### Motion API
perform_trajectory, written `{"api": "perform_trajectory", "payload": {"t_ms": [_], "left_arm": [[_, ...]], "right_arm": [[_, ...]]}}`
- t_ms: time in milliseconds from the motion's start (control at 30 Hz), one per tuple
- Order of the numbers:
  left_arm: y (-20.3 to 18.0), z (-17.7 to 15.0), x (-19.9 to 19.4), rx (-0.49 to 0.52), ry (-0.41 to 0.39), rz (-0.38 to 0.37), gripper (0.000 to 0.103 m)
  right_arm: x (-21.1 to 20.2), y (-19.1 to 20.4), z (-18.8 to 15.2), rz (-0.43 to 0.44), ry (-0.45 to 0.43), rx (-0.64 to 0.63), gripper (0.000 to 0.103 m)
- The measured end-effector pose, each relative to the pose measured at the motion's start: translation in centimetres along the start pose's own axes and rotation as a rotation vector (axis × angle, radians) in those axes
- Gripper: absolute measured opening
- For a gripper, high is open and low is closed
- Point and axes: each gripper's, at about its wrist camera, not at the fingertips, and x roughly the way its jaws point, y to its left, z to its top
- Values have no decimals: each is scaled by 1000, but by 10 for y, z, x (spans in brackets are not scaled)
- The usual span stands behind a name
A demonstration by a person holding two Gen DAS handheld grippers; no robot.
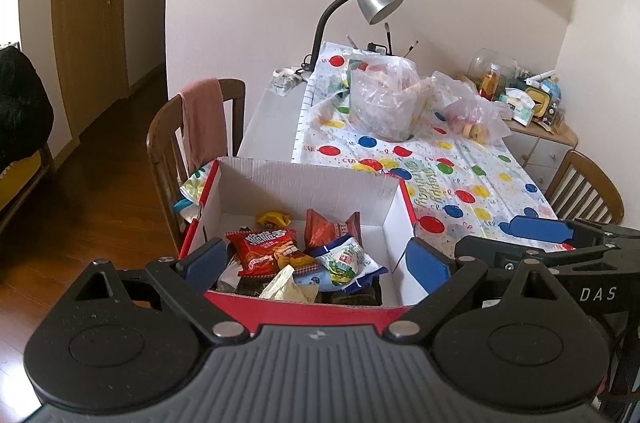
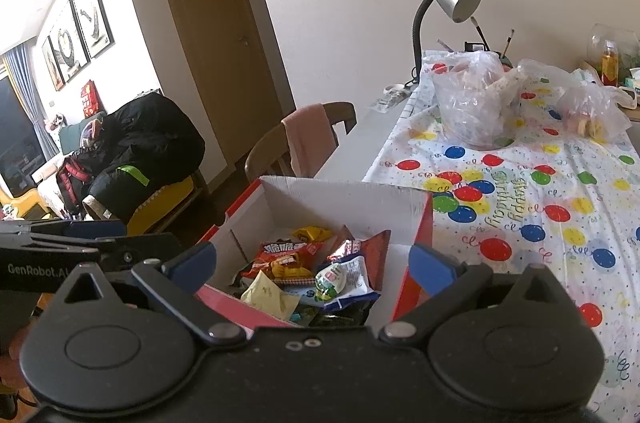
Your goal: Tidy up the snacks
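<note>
Left tool: my left tool point(image 1: 316, 263) is spread wide and carries nothing; its blue pads sit either side of the box opening.
Right tool: my right tool point(image 2: 312, 265) is also wide and empty. In the left view it shows at 3 o'clock point(image 1: 536, 235), lying beside the box wall.
Box: the white-lined, red-sided cardboard box point(image 1: 304, 187) stands at the near left corner of the desk point(image 2: 560, 183), on the balloon-print cloth.
Snacks: the pile sits low inside the box, crowded toward the near wall. I see a red crisp packet point(image 1: 266, 249), a brown-red wrapper point(image 1: 328, 227), a small yellow wrapped sweet point(image 1: 274, 219), a blue-and-white packet with green print point(image 1: 346, 261) and a pale yellow sachet point(image 1: 286, 281).
Key relation: from either tool the pile lies at 12 o'clock, just ahead and below the fingertips. Neither tool looks clearly nearer; the left is centred on the red packet, the right on the blue-and-white one point(image 2: 340, 277).
Long axis: the red packet runs roughly from 10 to 4 o'clock in the left view, so I judge the fingers would close across its short side.
Look of the items: crinkled foil and film, loosely overlapped, likely to slip or drag a neighbour.
Elsewhere: clear plastic bags point(image 1: 384, 99) with more food sit farther along the desk at 1 o'clock, well apart from the box.
</note>
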Motion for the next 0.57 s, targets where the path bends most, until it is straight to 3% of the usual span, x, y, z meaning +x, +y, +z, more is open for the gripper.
{"api": "perform_trajectory", "payload": {"t_ms": [567], "left_arm": [[-5, -6, 4, -5, 22, -8, 97]], "right_arm": [[-1, -4, -6, -5, 20, 15, 103]]}}
